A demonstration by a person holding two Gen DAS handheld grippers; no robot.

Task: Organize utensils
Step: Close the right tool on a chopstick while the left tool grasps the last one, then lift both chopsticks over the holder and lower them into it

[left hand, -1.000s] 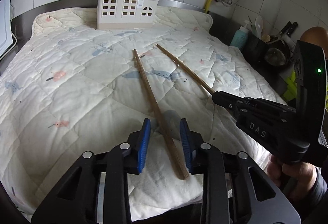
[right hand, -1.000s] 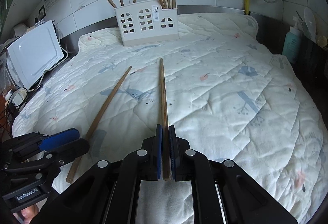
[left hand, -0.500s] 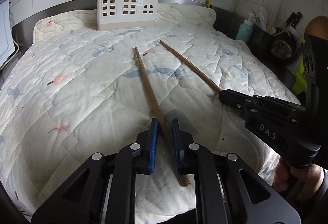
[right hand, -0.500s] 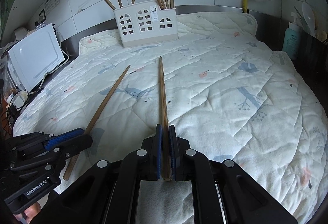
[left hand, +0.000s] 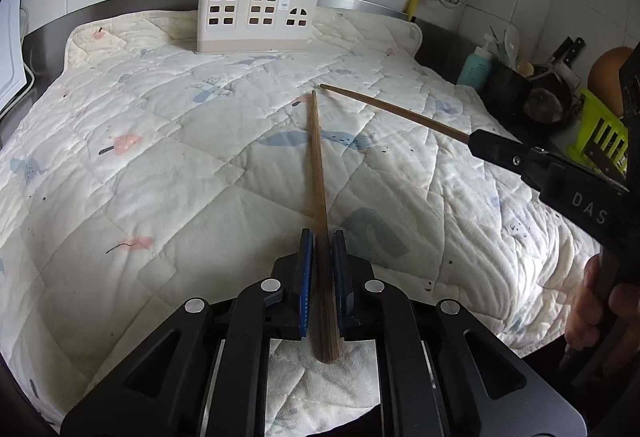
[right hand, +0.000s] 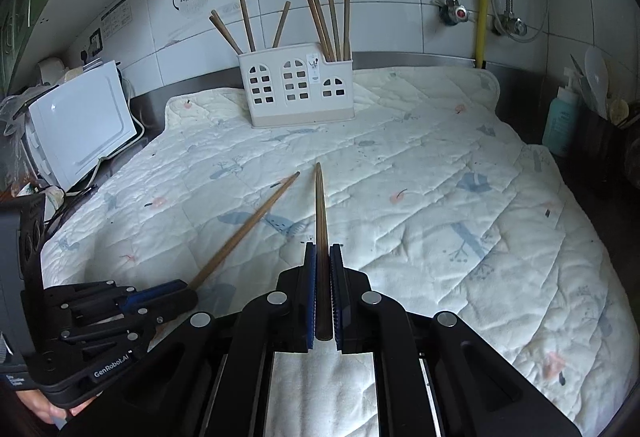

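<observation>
Where compartments divide it — holder (right hand: 297,88), chopsticks (right hand: 329,21) upright.

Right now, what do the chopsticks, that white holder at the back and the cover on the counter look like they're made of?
Chopsticks: probably wood or bamboo, brown and matte, with faint lengthwise grain. Holder: looks like moulded plastic, smooth off-white with a beige base and cut-out windows. Cover: quilted fabric, likely cotton, soft and puckered along stitched lines, with printed pastel motifs.

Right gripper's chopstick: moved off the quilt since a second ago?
Yes. In the right wrist view the chopstick tip has lifted: it now sits further below the holder, clear of the quilt.
</observation>
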